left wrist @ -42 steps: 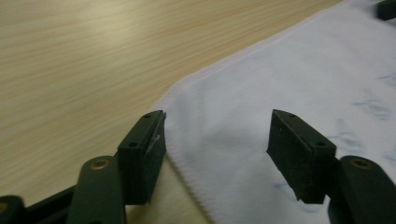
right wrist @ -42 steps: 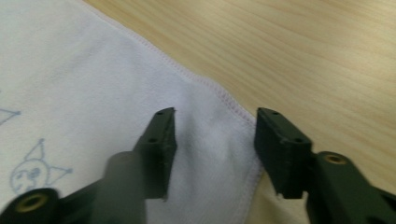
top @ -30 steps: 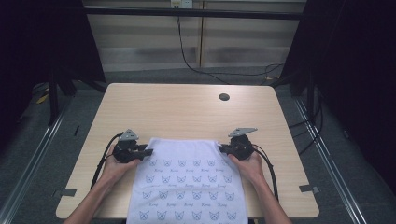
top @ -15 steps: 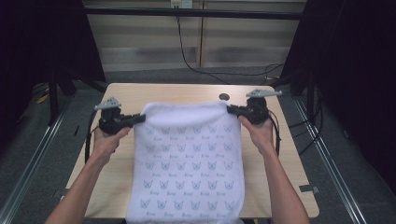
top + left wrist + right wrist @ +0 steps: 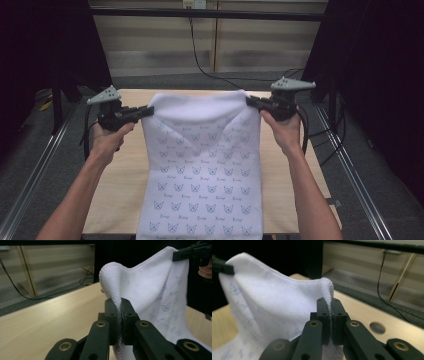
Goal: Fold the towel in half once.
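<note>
While both hands hold their tools above the counter [image 5: 125, 165], the high view shows a white cloth [image 5: 202, 165] printed with small blue motifs, stretched between them. Left claw [image 5: 146, 110] pinches the cloth's upper left corner; right claw [image 5: 250, 100] pinches the upper right corner. Top edge sags slightly between the two grips. Cloth hangs down toward the person, its lower part running over the near side of the counter and out of frame at the bottom. Left hand [image 5: 107, 140] and right hand [image 5: 282, 131] sit at about the same height, well apart. Cables trail from each tool. Dark drapes to either side.

Left gripper view: left claw [image 5: 120, 312] is closed on the cloth [image 5: 155, 292], hemmed edge clamped between the two black jaws, a fold of fabric rising above them. Farther off, at upper right, the right claw [image 5: 178, 255] grips the opposite corner. Pale wooden counter [image 5: 50, 322] lies below.

Right gripper view: right claw [image 5: 330, 312] is closed on the cloth [image 5: 269, 307], stitched hem caught between the jaws. At upper left the left claw [image 5: 225, 268] holds the far corner. Counter [image 5: 362, 312] beneath, with a round hole [image 5: 377, 328] in its surface near the jaws.
</note>
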Demonstrator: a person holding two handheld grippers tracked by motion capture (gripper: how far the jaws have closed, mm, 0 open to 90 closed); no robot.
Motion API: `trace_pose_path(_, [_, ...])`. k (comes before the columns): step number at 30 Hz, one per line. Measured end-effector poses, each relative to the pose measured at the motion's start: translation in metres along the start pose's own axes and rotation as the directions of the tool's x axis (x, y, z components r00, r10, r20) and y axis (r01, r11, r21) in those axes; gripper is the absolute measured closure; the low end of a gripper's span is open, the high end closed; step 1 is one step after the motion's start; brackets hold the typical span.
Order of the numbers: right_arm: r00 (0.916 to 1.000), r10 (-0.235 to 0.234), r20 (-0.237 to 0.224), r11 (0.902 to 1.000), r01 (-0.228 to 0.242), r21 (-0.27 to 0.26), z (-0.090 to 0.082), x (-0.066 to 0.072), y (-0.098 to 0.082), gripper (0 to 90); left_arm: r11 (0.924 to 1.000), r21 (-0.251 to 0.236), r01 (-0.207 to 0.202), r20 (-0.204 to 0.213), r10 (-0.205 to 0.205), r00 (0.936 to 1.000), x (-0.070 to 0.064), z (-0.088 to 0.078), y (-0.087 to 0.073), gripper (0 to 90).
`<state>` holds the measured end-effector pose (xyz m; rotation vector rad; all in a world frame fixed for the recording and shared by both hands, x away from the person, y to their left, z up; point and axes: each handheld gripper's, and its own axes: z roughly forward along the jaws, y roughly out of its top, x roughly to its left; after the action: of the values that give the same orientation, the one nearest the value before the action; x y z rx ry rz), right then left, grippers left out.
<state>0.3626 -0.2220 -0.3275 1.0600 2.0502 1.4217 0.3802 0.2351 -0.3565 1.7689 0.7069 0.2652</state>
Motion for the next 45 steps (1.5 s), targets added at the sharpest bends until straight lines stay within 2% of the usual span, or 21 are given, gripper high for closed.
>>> trace_pose_path(5, [0.9969,0.037,-0.070,0.9991,-0.036,0.021,-0.024,0.023,-0.048,87.9,0.9983,0.051,0.028,0.040,-0.030,0.9988,-0.013,-0.015,-0.037,86.2])
trace_pose_path(6, [0.9948,0.047,-0.090,0.9984,-0.044,0.035,-0.027,0.028,-0.058,87.9,0.9973,0.072,0.018,0.039,-0.021,0.9990,-0.016,-0.018,-0.044,86.2])
trace_pose_path(8, [0.9927,0.047,-0.111,0.9966,-0.040,0.073,-0.033,0.038,-0.078,87.8,0.9946,0.087,0.056,0.058,-0.061,0.9964,-0.019,-0.021,-0.062,86.2])
trace_pose_path(13, [0.9802,0.088,-0.177,0.9889,-0.064,0.134,-0.049,0.057,-0.118,87.8,0.9883,0.128,0.083,0.099,-0.096,0.9905,-0.030,-0.027,-0.093,86.2])
trace_pose_path(16, [0.9754,0.098,-0.198,0.9851,-0.067,0.159,-0.063,0.069,-0.137,87.8,0.9834,0.169,0.066,0.122,-0.087,0.9887,-0.045,-0.037,-0.106,86.2])
trace_pose_path(18, [0.9707,0.110,-0.214,0.9818,-0.073,0.175,-0.073,0.077,-0.147,87.9,0.9824,0.177,0.061,0.148,-0.087,0.9852,-0.055,-0.045,-0.115,86.2])
trace_pose_path(19, [0.9671,0.120,-0.224,0.9800,-0.080,0.182,-0.077,0.081,-0.153,87.8,0.9789,0.197,0.054,0.142,-0.083,0.9863,-0.060,-0.048,-0.121,86.2])
trace_pose_path(20, [0.9652,0.126,-0.229,0.9761,-0.080,0.202,-0.079,0.086,-0.160,87.8,0.9719,0.228,0.057,0.143,-0.092,0.9855,-0.066,-0.048,-0.128,86.2])
trace_pose_path(22, [0.9668,0.122,-0.224,0.9646,-0.062,0.256,-0.080,0.096,-0.175,87.8,0.9556,0.291,0.047,0.116,-0.084,0.9897,-0.077,-0.046,-0.147,86.2])
trace_pose_path(23, [0.9637,0.137,-0.229,0.9583,-0.071,0.277,-0.079,0.099,-0.184,87.8,0.9434,0.327,0.054,0.132,-0.103,0.9860,-0.082,-0.043,-0.158,86.2])
trace_pose_path(26, [0.9633,0.161,-0.215,0.9335,-0.077,0.350,-0.073,0.104,-0.207,87.8,0.9094,0.414,0.042,0.144,-0.111,0.9834,-0.091,-0.035,-0.179,86.1])
trace_pose_path(27, [0.9624,0.166,-0.215,0.9264,-0.078,0.369,-0.068,0.104,-0.214,87.8,0.9042,0.426,0.031,0.135,-0.098,0.9860,-0.090,-0.033,-0.180,86.1])
trace_pose_path(28, [0.9674,0.156,-0.199,0.9124,-0.064,0.404,-0.064,0.105,-0.218,87.9,0.9011,0.432,0.038,0.129,-0.103,0.9862,-0.088,-0.031,-0.181,86.1])
trace_pose_path(29, [0.9652,0.155,-0.211,0.9165,-0.061,0.395,-0.061,0.103,-0.218,87.9,0.9028,0.428,0.045,0.135,-0.113,0.9844,-0.083,-0.028,-0.181,86.1])
trace_pose_path(30, [0.9720,0.130,-0.196,0.9178,-0.043,0.395,-0.059,0.102,-0.215,88.0,0.9070,0.416,0.062,0.125,-0.125,0.9842,-0.079,-0.025,-0.181,86.1])
trace_pose_path(31, [0.9793,0.105,-0.173,0.9178,-0.029,0.396,-0.055,0.100,-0.213,88.0,0.9118,0.406,0.061,0.112,-0.116,0.9869,-0.075,-0.022,-0.180,86.2])
trace_pose_path(33, [0.9784,0.106,-0.178,0.9189,-0.028,0.394,-0.043,0.092,-0.211,88.2,0.9132,0.407,0.020,0.080,-0.057,0.9951,-0.069,-0.015,-0.175,86.2])
trace_pose_path(38, [0.9863,0.101,-0.130,0.9201,-0.043,0.389,-0.008,0.064,-0.195,88.2,0.9226,0.382,0.056,-0.004,-0.059,0.9982,-0.027,0.017,-0.158,86.3])
trace_pose_path(41, [0.9921,0.090,-0.087,0.9191,-0.049,0.391,0.014,0.047,-0.184,88.2,0.9250,0.375,0.064,-0.044,-0.051,0.9977,-0.003,0.041,-0.146,86.3])
trace_pose_path(42, [0.9936,0.083,-0.077,0.9213,-0.047,0.386,0.022,0.042,-0.181,88.2,0.9257,0.369,0.085,-0.065,-0.065,0.9958,0.005,0.049,-0.143,86.4])
trace_pose_path(45, [0.9947,0.095,-0.037,0.9204,-0.074,0.384,0.045,0.022,-0.170,88.2,0.9255,0.365,0.101,-0.110,-0.065,0.9918,0.025,0.068,-0.132,86.3])
